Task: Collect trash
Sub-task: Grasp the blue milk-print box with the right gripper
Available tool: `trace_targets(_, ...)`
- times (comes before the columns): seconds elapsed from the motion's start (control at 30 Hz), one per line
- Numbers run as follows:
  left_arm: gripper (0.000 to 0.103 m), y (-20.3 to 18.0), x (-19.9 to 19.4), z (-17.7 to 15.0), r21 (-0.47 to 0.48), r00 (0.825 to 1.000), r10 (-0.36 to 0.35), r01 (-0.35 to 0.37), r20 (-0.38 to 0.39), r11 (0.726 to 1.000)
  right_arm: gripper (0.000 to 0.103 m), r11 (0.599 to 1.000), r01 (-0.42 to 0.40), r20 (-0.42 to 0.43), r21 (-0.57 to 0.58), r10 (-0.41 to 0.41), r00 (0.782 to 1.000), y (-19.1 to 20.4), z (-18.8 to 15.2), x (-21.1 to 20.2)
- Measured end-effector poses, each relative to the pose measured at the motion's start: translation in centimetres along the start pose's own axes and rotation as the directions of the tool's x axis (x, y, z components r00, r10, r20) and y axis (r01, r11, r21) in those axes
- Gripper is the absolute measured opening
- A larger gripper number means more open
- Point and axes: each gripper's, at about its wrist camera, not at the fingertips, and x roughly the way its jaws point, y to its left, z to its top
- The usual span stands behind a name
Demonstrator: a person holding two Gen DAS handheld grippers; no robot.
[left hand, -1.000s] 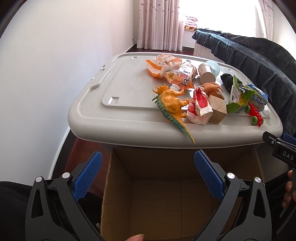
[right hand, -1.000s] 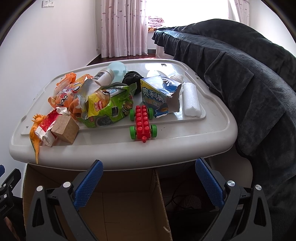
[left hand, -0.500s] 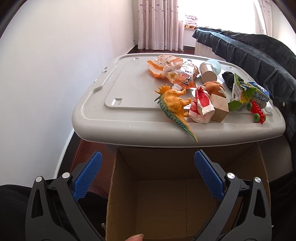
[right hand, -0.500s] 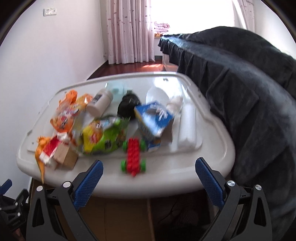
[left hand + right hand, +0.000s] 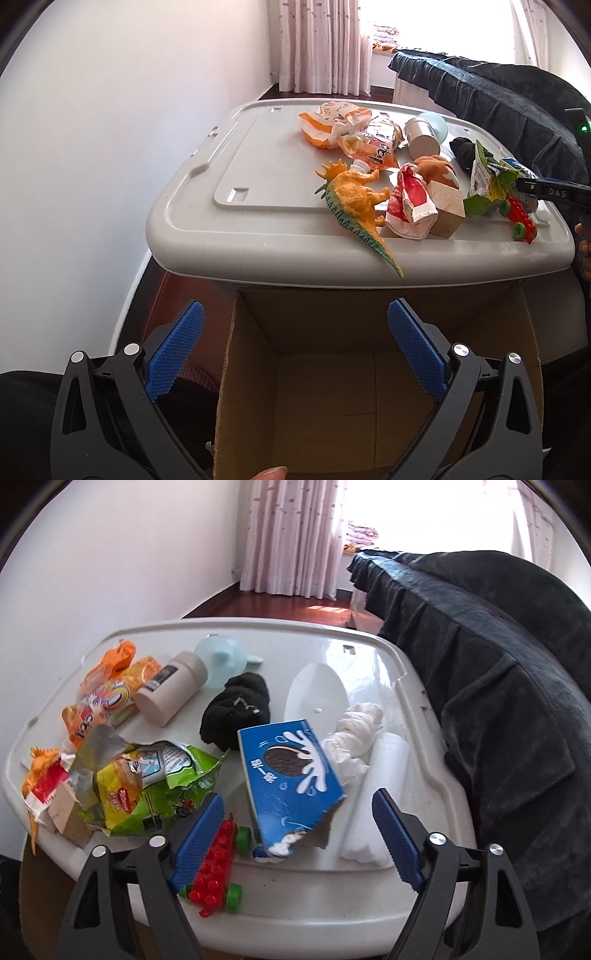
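Observation:
A grey bin lid (image 5: pixel 258 177) (image 5: pixel 332 897) carries wrappers and toys. In the right wrist view my open right gripper (image 5: pixel 295 812) hovers over the lid's front edge, its jaws either side of a torn blue cookie box (image 5: pixel 291 775). Left of it lie a green snack bag (image 5: pixel 147 779), orange wrappers (image 5: pixel 107 698) and a red-white wrapper (image 5: pixel 44 786). A crumpled white tissue (image 5: pixel 354 731) and a white foam roll (image 5: pixel 376 794) lie to the right. My open, empty left gripper (image 5: pixel 295 343) hangs over an empty cardboard box (image 5: pixel 369 391) below the lid.
Toys sit among the trash: an orange dinosaur (image 5: pixel 354 199), a red brick car (image 5: pixel 218 867), a wooden block (image 5: pixel 447 210). A beige bottle (image 5: pixel 170 690), a pale blue cup (image 5: pixel 221 661) and a black sock (image 5: pixel 236 709) lie further back. A dark-covered sofa (image 5: pixel 498 701) flanks the right.
My right gripper has risen and moved forward over the lid, now above the blue cookie box. My left gripper has pulled back slightly and stays open over the cardboard box.

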Motion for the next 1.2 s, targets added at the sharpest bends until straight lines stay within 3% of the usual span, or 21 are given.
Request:
trace_targets(0.13,0.097,0.0,0.1,0.1,-0.002,1.000,-0.007,0.007,-0.008,1.000,0.055,0.999,-0.040,-0.035,0.023,0.040,0.999,0.2,0.3,2.1)
trace_targets(0.43,0.097,-0.1,0.3,0.0,-0.006,1.000,-0.006,0.006,-0.012,1.000,0.058,0.991,-0.099,-0.018,0.091,0.101,0.995,-0.1,1.1,3.7)
trace_targets(0.73,0.097,-0.4,0.1,-0.3,0.018,1.000,0.004,-0.004,0.009,1.000,0.050,0.980,-0.146,0.017,0.134,0.146,0.989,-0.8,1.0,3.6)
trace_targets(1.0,0.097,-0.4,-0.1,0.0,0.013,0.999,-0.047,0.046,0.018,0.999,0.050,0.988,-0.020,0.036,0.152,0.014,0.999,-1.3,-0.6,-2.9)
trace_targets(1.2,0.097,-1.2,0.4,2.5,0.002,0.995,-0.083,0.083,0.050,0.997,0.051,0.980,-0.115,0.168,0.163,0.088,0.982,0.5,-3.4,-9.2)
